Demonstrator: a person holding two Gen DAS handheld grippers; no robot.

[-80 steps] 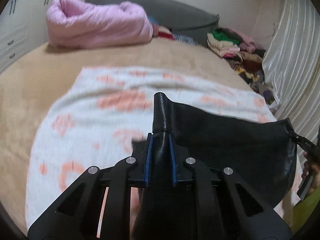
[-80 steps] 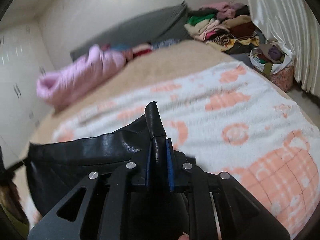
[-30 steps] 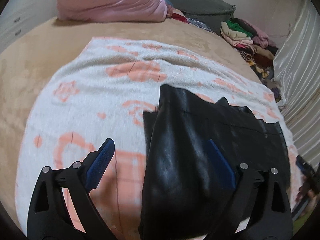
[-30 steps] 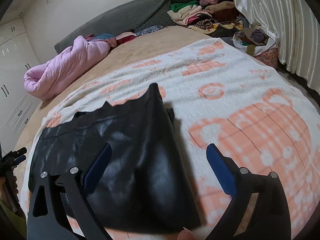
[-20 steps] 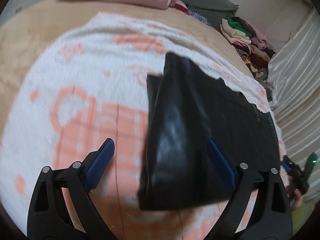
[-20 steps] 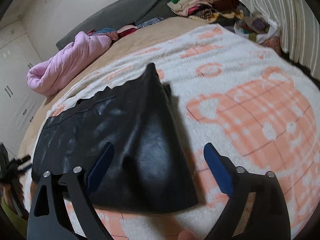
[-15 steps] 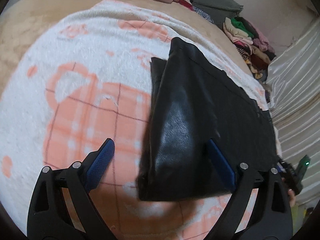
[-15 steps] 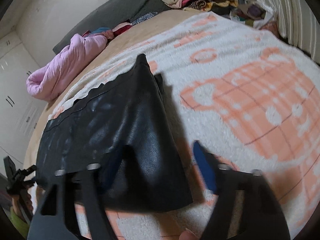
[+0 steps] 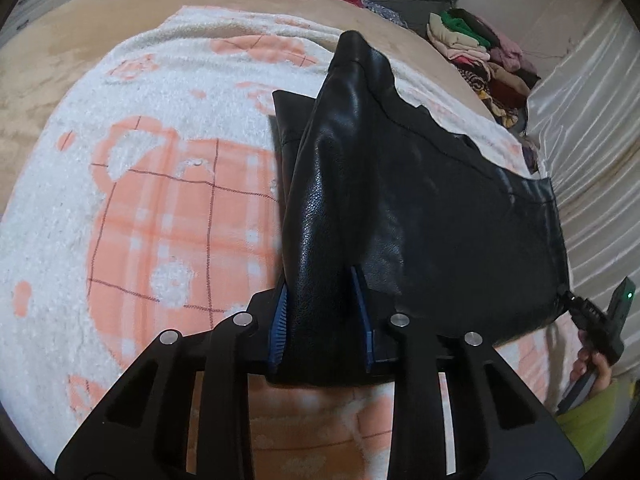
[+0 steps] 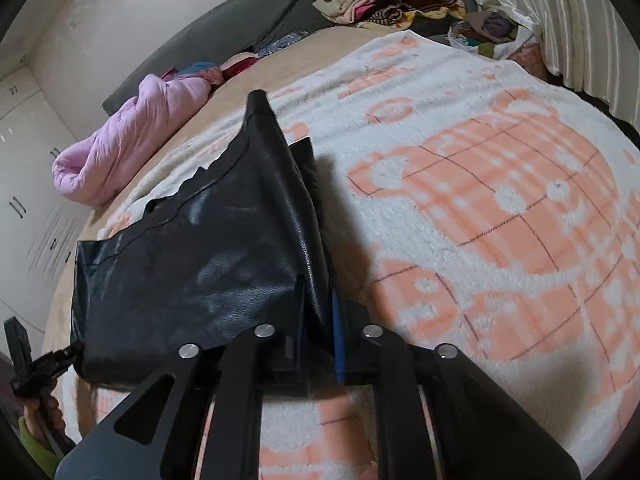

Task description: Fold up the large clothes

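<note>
Your left gripper (image 9: 322,316) and right gripper (image 10: 318,328) are both closing, blue pads pinching the near corners of the folded black leather garment (image 9: 420,208) at bottom centre; a second ago they gaped. It lies on the white-and-peach blanket (image 9: 160,200). Only the right view shows white wardrobe doors (image 10: 28,184) at left.

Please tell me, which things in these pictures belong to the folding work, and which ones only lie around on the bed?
Belonging to the job:
- black leather garment
- left tongs, closing on its near corner
- right tongs, closing on its other near corner
- white and orange blanket under it

Just lying about:
- pink quilt
- clothes pile
- grey pillow
</note>
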